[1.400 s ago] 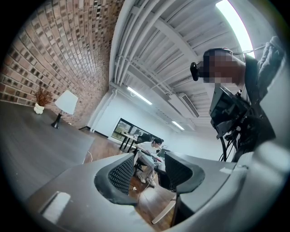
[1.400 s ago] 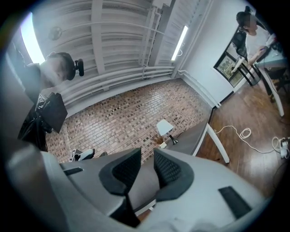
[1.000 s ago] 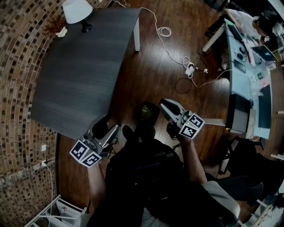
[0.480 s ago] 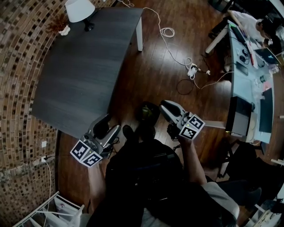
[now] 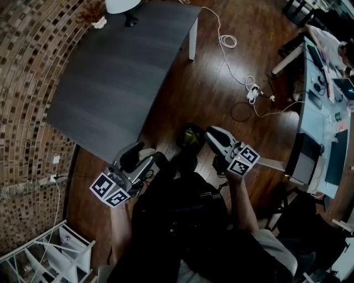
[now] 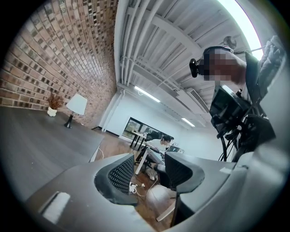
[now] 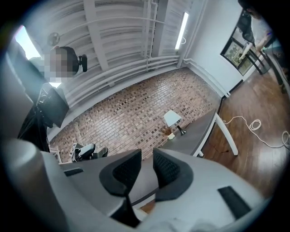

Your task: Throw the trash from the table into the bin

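The job looks close to finished, or already done. The table [image 5: 110, 94], ahead and to the left of both tools, carries only a lamp [image 5: 123, 4] and a small dried plant [image 5: 99, 22] at its far end. No trash shows anywhere on its dark top. The left gripper [image 6: 149, 163] is held level beside the near corner of the table. Its jaws are spread wide with nothing between them; only the wooden floor [image 5: 221, 83] and a loose cable [image 5: 224, 40] show through the gap. The right gripper [image 7: 146, 158] is also level. Its jaws are drawn nearly together, leaving a thin slit with nothing in it, so neither tool is carrying anything. On the floor between the two tools, just left of the right gripper's tips, stands a dark round container that I take to be the bin [image 5: 191, 138]. Something yellowish-green shows inside it, probably trash already dropped there, though the picture is too dim to be sure. If so, no trash is left to pick up from any part of the table these views show.
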`<action>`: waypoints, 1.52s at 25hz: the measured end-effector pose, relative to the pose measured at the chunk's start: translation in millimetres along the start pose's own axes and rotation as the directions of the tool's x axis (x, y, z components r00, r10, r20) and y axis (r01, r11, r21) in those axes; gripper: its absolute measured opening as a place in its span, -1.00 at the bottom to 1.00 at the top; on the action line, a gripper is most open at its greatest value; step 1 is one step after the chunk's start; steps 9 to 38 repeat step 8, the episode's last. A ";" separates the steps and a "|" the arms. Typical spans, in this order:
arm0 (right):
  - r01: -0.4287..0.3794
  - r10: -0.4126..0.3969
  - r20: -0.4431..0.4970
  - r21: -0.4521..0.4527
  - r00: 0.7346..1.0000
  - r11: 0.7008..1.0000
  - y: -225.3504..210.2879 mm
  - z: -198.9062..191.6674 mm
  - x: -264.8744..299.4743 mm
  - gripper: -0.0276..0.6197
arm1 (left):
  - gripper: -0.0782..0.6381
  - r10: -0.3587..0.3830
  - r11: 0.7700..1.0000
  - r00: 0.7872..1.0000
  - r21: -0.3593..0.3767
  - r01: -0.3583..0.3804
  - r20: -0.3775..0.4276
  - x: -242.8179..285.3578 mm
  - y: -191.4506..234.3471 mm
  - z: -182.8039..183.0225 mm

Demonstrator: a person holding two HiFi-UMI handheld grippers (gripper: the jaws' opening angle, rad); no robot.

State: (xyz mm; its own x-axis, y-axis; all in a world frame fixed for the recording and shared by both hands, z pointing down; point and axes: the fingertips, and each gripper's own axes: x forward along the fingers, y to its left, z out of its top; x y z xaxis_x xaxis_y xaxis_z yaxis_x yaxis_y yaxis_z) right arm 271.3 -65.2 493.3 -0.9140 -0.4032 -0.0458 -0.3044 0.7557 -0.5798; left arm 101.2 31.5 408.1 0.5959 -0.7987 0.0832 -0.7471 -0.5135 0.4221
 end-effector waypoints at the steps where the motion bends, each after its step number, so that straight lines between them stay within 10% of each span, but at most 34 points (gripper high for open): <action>1: -0.010 0.010 -0.006 0.000 1.000 1.000 0.7 -0.5 2.6 -0.67 | -0.16 0.013 1.000 1.000 -0.002 -0.013 0.004 -2.8 0.7 -0.8; 38: -0.004 0.004 -0.039 0.005 0.999 1.000 13.3 -12.4 13.4 -0.67 | -0.16 0.009 1.000 1.000 -0.007 -0.009 0.010 -18.8 5.4 -1.1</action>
